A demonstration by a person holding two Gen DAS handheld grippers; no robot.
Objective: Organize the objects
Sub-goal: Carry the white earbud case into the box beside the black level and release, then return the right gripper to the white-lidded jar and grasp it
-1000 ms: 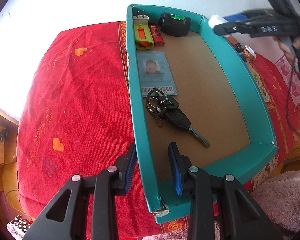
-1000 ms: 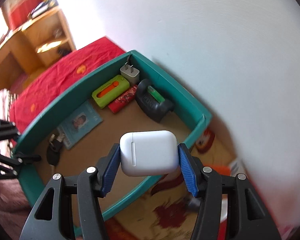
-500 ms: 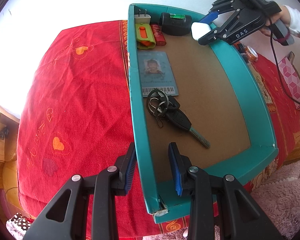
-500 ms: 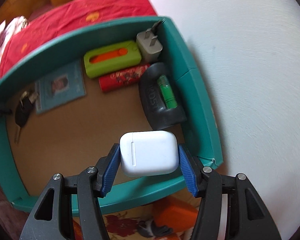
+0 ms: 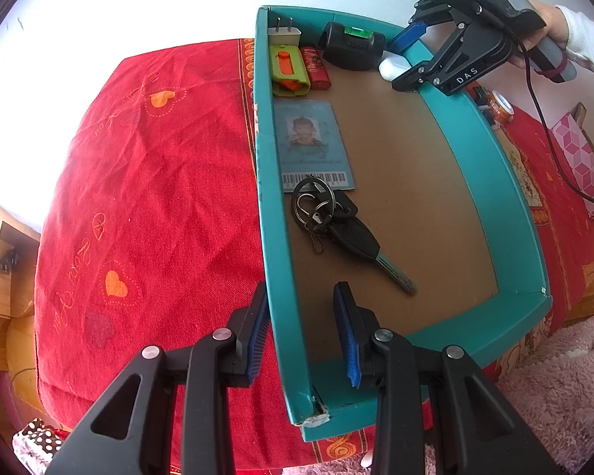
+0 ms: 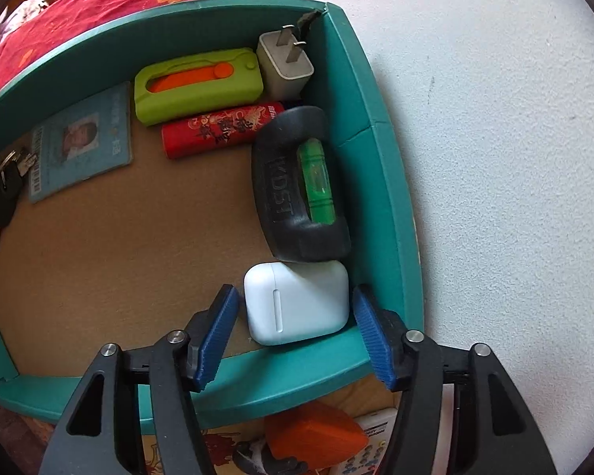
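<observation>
Release step: I'm setting the white earbud case (image 6: 295, 301) down in the teal tray (image 5: 487, 182). Right gripper (image 6: 294, 291) has its jaws opening; case sits between the pads but both are already off it, a gap each side. Case rests on the tray's brown floor in the far right corner as seen from the left cam, its end touching the black spirit level (image 6: 297, 186), just beside the tray wall.

Left gripper (image 5: 300, 288) sits astride the tray's left wall at the near corner, jaws set narrow. Outer pad is vs the wall, inner pad looks clear of it, so I don't read it as a clamp.

Next, imo: lift the right gripper straight up w/o dragging a pad on the case or nudging the level, then go for another loose item. An orange block (image 6: 313, 431) and a tape roll (image 5: 501, 107) lie outside the tray on the red cloth (image 5: 146, 182).

Tray contents:
- Far left corner: white charger plug (image 6: 285, 63), then the green-and-orange holder (image 6: 198, 85) w/ the red lighter (image 6: 221, 128) beside it.
- Along the left wall: ID card (image 5: 315, 144), w/ the key bunch (image 5: 336, 225) lapping its near edge.
- Rest of the floor is bare.
</observation>
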